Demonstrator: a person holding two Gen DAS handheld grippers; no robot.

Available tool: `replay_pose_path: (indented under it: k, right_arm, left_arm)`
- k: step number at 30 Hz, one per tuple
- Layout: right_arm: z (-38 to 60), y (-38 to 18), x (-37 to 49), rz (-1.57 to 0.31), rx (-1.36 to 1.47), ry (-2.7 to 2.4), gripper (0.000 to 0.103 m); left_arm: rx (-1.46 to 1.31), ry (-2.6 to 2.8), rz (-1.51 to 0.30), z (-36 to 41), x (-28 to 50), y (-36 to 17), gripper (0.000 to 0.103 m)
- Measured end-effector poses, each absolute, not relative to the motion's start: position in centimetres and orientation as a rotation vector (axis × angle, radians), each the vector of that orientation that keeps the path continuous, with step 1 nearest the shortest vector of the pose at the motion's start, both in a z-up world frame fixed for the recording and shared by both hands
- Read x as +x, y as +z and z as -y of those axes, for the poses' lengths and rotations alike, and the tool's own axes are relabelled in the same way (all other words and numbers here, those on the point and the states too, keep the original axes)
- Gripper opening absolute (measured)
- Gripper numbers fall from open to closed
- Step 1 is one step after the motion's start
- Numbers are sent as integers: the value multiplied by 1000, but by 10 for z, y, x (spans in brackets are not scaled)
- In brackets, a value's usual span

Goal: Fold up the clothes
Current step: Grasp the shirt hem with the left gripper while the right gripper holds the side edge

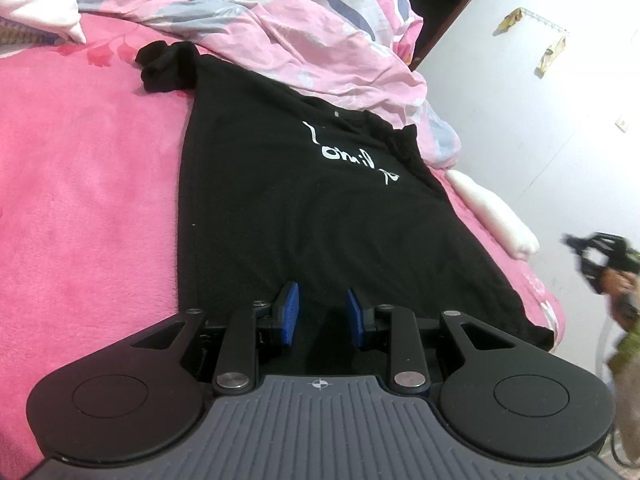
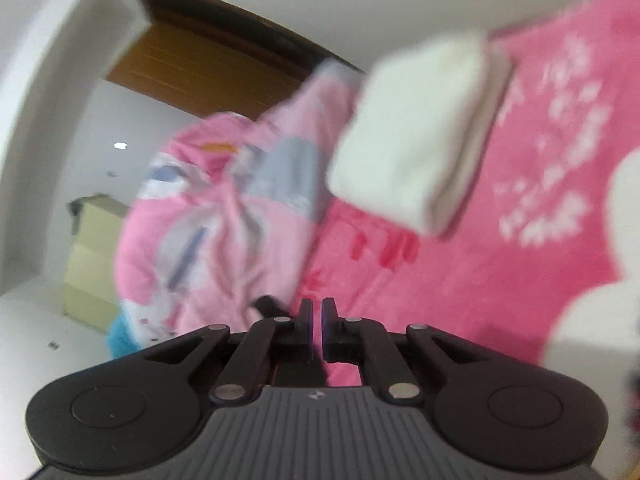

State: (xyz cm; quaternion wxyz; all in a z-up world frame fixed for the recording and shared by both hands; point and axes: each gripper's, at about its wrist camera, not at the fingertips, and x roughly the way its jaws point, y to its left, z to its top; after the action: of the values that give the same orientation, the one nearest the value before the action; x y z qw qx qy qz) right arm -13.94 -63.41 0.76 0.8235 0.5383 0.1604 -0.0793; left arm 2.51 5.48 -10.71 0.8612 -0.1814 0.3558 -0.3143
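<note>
Left wrist view shows a fuzzy pink blanket (image 1: 88, 168) covering the bed, with a black T-shirt with white script lettering (image 1: 304, 208) spread flat along its middle, collar end far, hem at the near edge. Over that hem hovers the left gripper (image 1: 322, 310), blue pads apart and grasping nothing. Behind the shirt lies a rumpled pink and grey patterned quilt (image 1: 320, 36) (bunched along the bed's far edge). At the right, off the bed's edge, the right gripper (image 2: 317, 320) appears blurred; its own view shows the jaws clenched, nothing visibly between them.
</note>
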Motion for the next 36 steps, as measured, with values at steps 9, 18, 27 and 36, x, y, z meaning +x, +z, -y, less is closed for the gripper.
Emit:
replay_pose_path:
  k: [9,18,27,36]
  right_arm:
    - [529,-45,-148,-791,1034,-15,6]
    - [472,-22,-171,-689,671,-64,7]
    - [389,-18,-190,-737,258,6,6]
    - [347,-14,-173,-713,219,115,8]
  left_arm:
    - [-350,-584,-774,-53,14,-90,29]
    - [-320,-490,-786,-70,-28,-69,32]
    - [-402,-429,-855,-86,-33,-75,33]
    - [-534,-435,-912,-92,-27,-85,33]
